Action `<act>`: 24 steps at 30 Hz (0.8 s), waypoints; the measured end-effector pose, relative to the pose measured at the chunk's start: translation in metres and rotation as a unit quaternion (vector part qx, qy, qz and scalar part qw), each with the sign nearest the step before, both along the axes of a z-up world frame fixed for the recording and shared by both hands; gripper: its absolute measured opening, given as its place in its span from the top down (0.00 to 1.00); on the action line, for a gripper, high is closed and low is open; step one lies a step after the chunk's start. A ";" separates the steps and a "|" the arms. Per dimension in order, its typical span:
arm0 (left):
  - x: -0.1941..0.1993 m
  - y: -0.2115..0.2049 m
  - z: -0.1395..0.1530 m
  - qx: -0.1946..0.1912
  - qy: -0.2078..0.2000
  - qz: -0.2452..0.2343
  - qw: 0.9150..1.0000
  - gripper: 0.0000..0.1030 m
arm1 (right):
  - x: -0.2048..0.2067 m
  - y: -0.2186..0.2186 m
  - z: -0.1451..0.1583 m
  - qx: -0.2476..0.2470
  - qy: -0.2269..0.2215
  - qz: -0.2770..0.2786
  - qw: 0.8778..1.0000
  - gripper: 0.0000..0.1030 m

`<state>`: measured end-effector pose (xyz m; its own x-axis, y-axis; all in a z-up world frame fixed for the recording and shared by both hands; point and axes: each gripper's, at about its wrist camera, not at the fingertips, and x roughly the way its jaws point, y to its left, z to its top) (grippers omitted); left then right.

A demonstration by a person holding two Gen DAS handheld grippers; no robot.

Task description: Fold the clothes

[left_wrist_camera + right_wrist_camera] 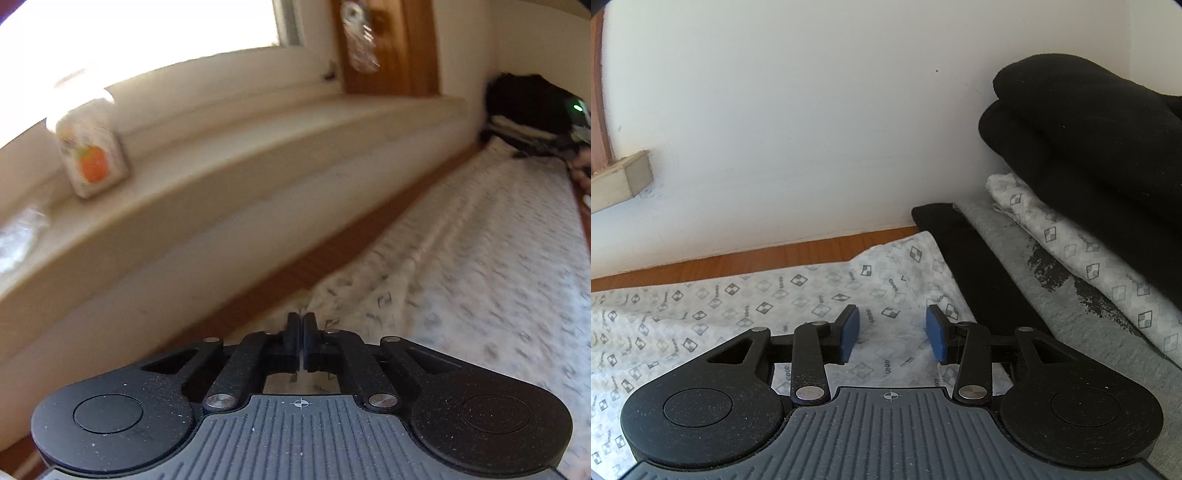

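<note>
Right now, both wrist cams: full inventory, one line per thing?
patterned cloth: one, white with grey diamond print, spread on the table under both tools
folded stack: one pile; black piece on top, a white patterned piece, a grey piece with a black print and a flat black piece below; right side by the wall
table: one, brown wood, edge showing along the wall
sill: one, cream, under the window
carton: one, white with an orange picture, on the sill, blurred
plastic wrap: one, clear, on the sill's left end, blurred
left tool: one, black, shut at the cloth's edge; whether it pinches cloth is unclear
right tool: one, black with blue pads, open over the cloth
</note>
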<state>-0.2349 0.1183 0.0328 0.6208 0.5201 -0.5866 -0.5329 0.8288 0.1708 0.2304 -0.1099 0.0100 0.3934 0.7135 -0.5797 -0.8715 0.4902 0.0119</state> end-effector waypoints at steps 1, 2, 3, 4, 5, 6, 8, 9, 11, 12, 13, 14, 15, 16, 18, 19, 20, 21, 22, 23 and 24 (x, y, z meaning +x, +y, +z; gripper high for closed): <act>-0.001 0.002 0.002 0.006 -0.003 0.010 1.000 0.99 | 0.000 0.000 0.000 0.001 0.002 0.006 1.000 0.60; -0.003 0.003 0.003 0.009 -0.005 0.018 1.000 0.99 | -0.001 0.000 0.000 0.003 0.005 0.015 1.000 0.60; -0.004 0.005 0.003 0.011 -0.006 0.025 1.000 0.99 | -0.002 0.001 0.000 0.004 0.008 0.029 1.000 0.60; -0.002 0.005 0.001 0.016 -0.001 0.032 0.999 0.99 | -0.003 0.001 0.001 0.005 0.009 0.043 0.999 0.60; 0.000 0.006 -0.001 0.025 0.007 0.038 0.999 0.98 | -0.005 0.000 0.001 0.008 0.011 0.049 0.999 0.60; 0.001 0.006 -0.002 0.028 0.011 0.040 0.999 0.98 | -0.006 -0.002 0.002 0.012 0.013 0.050 0.999 0.60; 0.002 0.006 -0.002 0.025 0.014 0.041 0.999 0.93 | -0.009 -0.006 0.004 0.022 0.016 0.058 0.998 0.61; 0.002 0.006 0.000 0.019 0.013 0.043 0.999 0.82 | -0.011 -0.008 0.006 0.030 0.013 0.067 0.997 0.63; 0.001 0.002 0.006 0.008 0.001 0.033 0.999 0.65 | -0.011 -0.008 0.008 0.032 0.019 0.082 0.996 0.80; 0.002 -0.002 0.010 0.004 -0.006 0.022 1.000 0.56 | -0.010 -0.005 0.008 0.026 0.018 0.080 0.996 0.81; 0.004 -0.006 0.013 0.000 -0.012 0.011 1.000 0.51 | -0.009 0.000 0.008 0.020 0.015 0.077 0.997 0.81; 0.007 -0.011 0.016 -0.002 -0.018 -0.002 1.000 0.49 | -0.007 0.006 0.008 0.015 0.014 0.075 0.997 0.81; 0.012 -0.016 0.018 -0.004 -0.023 -0.014 1.000 0.43 | -0.005 0.011 0.008 0.009 0.013 0.073 0.997 0.81; 0.018 -0.022 0.019 -0.008 -0.024 -0.027 0.999 0.41 | -0.002 0.018 0.009 0.004 0.018 0.072 0.997 0.81; 0.026 -0.032 0.020 -0.008 -0.025 -0.048 0.998 0.38 | 0.005 0.034 0.008 -0.007 0.027 0.070 0.997 0.80; 0.029 -0.035 0.019 -0.013 -0.028 -0.058 0.998 0.37 | 0.008 0.042 0.008 -0.014 0.021 0.068 0.997 0.80; 0.031 -0.037 0.017 -0.025 -0.033 -0.067 0.997 0.37 | 0.010 0.049 0.008 -0.019 0.010 0.063 0.998 0.80; 0.031 -0.038 0.015 -0.038 -0.037 -0.077 0.996 0.36 | 0.014 0.055 0.007 -0.023 0.000 0.051 0.998 0.81; 0.032 -0.040 0.012 -0.051 -0.041 -0.086 0.994 0.36 | 0.017 0.058 0.007 -0.022 -0.003 0.038 0.999 0.81; 0.035 -0.040 0.008 -0.061 -0.041 -0.092 0.993 0.36 | 0.020 0.061 0.007 -0.021 -0.005 0.029 0.999 0.80; 0.036 -0.039 0.004 -0.065 -0.035 -0.092 0.993 0.36 | 0.019 0.061 0.008 -0.023 -0.007 0.026 0.999 0.80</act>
